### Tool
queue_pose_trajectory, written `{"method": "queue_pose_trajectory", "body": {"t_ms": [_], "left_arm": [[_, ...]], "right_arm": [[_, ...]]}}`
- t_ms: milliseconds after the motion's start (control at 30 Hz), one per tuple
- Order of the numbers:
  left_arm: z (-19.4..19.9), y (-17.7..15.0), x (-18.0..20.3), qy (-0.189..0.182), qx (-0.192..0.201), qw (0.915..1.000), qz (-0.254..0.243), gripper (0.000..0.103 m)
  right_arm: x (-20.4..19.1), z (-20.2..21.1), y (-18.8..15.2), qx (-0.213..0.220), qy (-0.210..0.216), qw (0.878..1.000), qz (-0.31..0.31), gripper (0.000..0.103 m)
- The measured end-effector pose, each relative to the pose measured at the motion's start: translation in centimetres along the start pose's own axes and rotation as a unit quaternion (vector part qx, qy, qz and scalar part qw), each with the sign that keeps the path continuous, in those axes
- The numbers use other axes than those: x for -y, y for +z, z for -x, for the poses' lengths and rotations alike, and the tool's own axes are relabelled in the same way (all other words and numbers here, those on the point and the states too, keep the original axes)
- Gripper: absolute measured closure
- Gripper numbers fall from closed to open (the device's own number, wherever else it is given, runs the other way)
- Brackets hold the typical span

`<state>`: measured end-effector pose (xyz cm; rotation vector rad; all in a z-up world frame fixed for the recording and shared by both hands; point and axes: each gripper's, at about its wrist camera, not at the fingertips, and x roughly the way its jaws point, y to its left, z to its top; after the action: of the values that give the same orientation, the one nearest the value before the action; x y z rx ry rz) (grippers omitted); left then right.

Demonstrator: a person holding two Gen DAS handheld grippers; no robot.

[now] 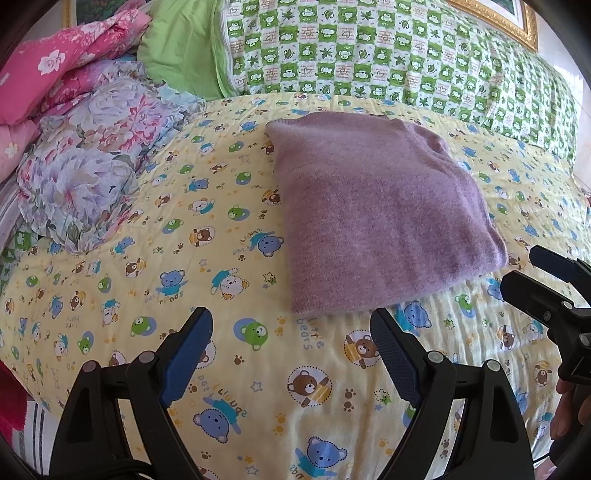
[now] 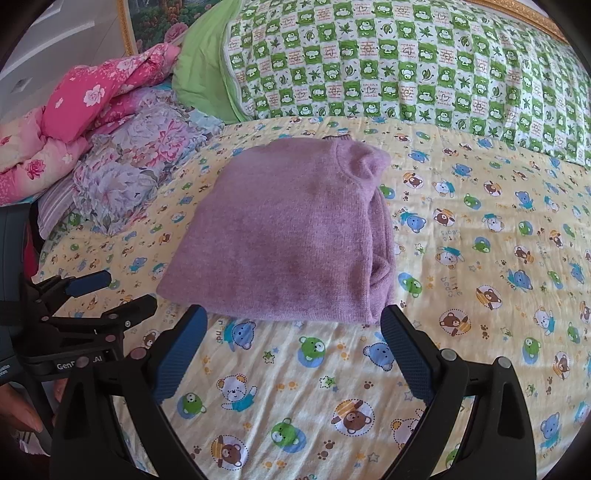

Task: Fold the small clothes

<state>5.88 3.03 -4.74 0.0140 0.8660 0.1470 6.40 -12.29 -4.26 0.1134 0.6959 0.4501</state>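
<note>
A purple knitted sweater [image 1: 373, 210] lies folded into a compact rectangle on the yellow bear-print bedsheet [image 1: 147, 295]; it also shows in the right wrist view [image 2: 288, 236]. My left gripper [image 1: 291, 332] is open and empty, just in front of the sweater's near edge. My right gripper [image 2: 293, 328] is open and empty, its fingertips close to the sweater's near edge. The right gripper shows at the right edge of the left wrist view [image 1: 517, 273]. The left gripper shows at the left edge of the right wrist view [image 2: 125, 288].
A green checked quilt [image 1: 369, 51] lies across the back of the bed. A floral pillow [image 1: 92, 166] and pink floral bedding [image 1: 55, 62] are piled at the left. A gold picture frame [image 1: 509, 18] hangs behind.
</note>
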Motion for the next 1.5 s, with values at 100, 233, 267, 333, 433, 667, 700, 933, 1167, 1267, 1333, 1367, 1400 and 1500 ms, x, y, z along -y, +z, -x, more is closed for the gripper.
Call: {"method": "queue_pose_trajectory", "body": {"t_ms": [100, 233, 267, 333, 433, 667, 700, 933, 1167, 1267, 1333, 1367, 1400, 1500], "left_arm": [[0.0, -0.1, 0.0, 0.001, -0.001, 1.0000, 0.000, 0.015], [0.0, 0.0, 0.1, 0.000, 0.000, 1.0000, 0.001, 0.015], [0.0, 0.0, 0.0, 0.000, 0.000, 1.0000, 0.001, 0.015], [0.0, 0.1, 0.0, 0.000, -0.001, 1.0000, 0.000, 0.015], [0.0, 0.1, 0.0, 0.000, -0.001, 1.0000, 0.000, 0.015], [-0.1, 0.3, -0.2, -0.001, -0.001, 1.0000, 0.000, 0.015], [-0.2, 0.3, -0.2, 0.000, -0.002, 1.0000, 0.000, 0.015], [-0.2, 0.3, -0.3, -0.001, -0.002, 1.0000, 0.001, 0.015], [0.0, 0.8, -0.5, 0.002, 0.002, 1.0000, -0.004, 0.015], [-0.1, 1.2, -0.5, 0.007, 0.004, 1.0000, -0.004, 0.015], [-0.1, 1.8, -0.7, 0.005, 0.003, 1.0000, -0.003, 0.015], [-0.1, 2.0, -0.7, 0.006, 0.005, 1.0000, -0.002, 0.015], [-0.1, 2.3, -0.8, 0.009, 0.007, 0.9999, -0.001, 0.015], [-0.3, 3.4, -1.0, 0.008, 0.007, 0.9999, 0.006, 0.015]], "right_arm": [[-0.1, 0.0, 0.0, 0.001, 0.000, 1.000, -0.002, 0.008], [-0.4, 0.0, 0.1, 0.003, 0.000, 1.000, -0.004, 0.008], [-0.4, 0.0, 0.1, 0.003, 0.000, 1.000, -0.004, 0.008], [-0.2, 0.0, 0.1, 0.003, 0.000, 1.000, -0.003, 0.008], [-0.3, 0.0, 0.2, 0.003, 0.000, 1.000, -0.004, 0.008], [-0.5, -0.1, 0.4, 0.004, 0.001, 1.000, -0.006, 0.008], [-0.4, 0.0, 0.3, 0.004, 0.001, 1.000, -0.006, 0.008], [-0.8, 0.0, 0.5, 0.006, 0.001, 1.000, -0.005, 0.008], [-0.7, 0.2, 0.9, 0.012, 0.000, 1.000, -0.013, 0.008], [-0.6, 0.3, 1.1, 0.015, 0.002, 1.000, -0.019, 0.008], [-0.4, 0.4, 1.3, 0.019, 0.003, 1.000, -0.020, 0.008], [-0.4, 0.3, 1.6, 0.021, 0.003, 1.000, -0.020, 0.008], [-0.3, 0.3, 1.7, 0.021, 0.003, 1.000, -0.021, 0.008], [0.0, 0.0, 2.2, 0.022, 0.002, 0.999, -0.026, 0.008]]}}
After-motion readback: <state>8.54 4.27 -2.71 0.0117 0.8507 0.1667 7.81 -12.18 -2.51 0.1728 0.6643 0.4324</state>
